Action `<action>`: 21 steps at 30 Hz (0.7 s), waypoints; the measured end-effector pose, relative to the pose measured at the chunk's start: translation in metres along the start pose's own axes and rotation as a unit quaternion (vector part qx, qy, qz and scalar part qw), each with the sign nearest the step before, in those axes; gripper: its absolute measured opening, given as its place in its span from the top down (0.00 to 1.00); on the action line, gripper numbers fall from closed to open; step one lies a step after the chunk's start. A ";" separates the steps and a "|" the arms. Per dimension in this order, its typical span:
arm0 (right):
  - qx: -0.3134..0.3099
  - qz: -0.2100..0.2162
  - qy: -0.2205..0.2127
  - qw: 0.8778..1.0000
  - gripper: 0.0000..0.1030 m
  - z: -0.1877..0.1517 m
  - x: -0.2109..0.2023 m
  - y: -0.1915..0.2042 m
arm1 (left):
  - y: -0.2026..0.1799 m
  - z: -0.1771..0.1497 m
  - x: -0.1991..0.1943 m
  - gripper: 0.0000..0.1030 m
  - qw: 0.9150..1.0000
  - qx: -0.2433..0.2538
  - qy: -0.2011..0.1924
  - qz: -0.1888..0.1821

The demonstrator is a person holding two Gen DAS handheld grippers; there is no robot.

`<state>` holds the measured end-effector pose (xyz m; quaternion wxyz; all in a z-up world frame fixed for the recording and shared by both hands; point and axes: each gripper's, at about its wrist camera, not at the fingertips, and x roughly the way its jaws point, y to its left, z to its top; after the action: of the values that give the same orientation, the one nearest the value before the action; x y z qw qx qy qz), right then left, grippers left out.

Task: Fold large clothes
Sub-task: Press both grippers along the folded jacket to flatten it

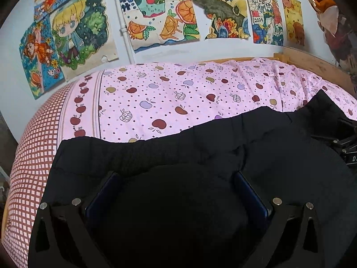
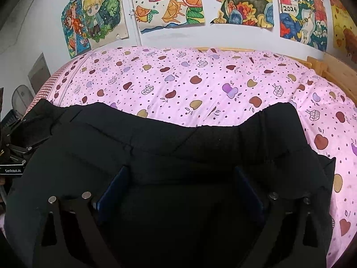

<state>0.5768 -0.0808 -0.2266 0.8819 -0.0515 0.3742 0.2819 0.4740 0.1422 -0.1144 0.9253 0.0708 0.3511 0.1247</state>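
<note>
Both claws, left (image 1: 176,178) and right (image 2: 180,174), gape wide over black garment (image 2: 178,138); "GenRobot.AI" label (image 2: 12,170); poster (image 2: 299,11) reads "2024"

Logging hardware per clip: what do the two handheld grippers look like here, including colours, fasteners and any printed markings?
Both are alike: the left gripper and right gripper have black angular frames with cut-out slots, round silver bolt heads at the linkage joints, and flat dark-blue finger pads. Seen from the right wrist, the left unit's body carries a white "GenRobot.AI" label. No cables, hands or sleeves show.

One black garment (image 1: 223,147), one pink apple-print bedsheet (image 1: 178,93), two tools, and six wall drawings.
</note>
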 end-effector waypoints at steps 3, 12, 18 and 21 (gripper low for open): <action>-0.003 -0.005 -0.006 1.000 0.10 -0.001 -0.003 0.001 | -0.001 -0.001 -0.002 0.00 1.000 0.003 -0.003 0.004; -0.019 -0.031 -0.018 0.999 0.10 -0.004 -0.011 0.007 | -0.005 -0.007 -0.012 0.00 0.999 0.014 -0.021 0.028; -0.043 -0.099 -0.056 0.993 0.06 -0.010 -0.031 0.020 | -0.003 -0.011 -0.029 0.00 0.998 0.012 -0.053 0.041; -0.046 -0.111 -0.063 0.991 0.05 -0.010 -0.038 0.020 | 0.001 -0.013 -0.043 0.00 0.996 0.002 -0.067 0.058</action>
<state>0.5384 -0.0850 -0.2054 0.9262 -0.1155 0.2965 0.2021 0.4346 0.1315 -0.0968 0.9377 0.1014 0.2839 0.1727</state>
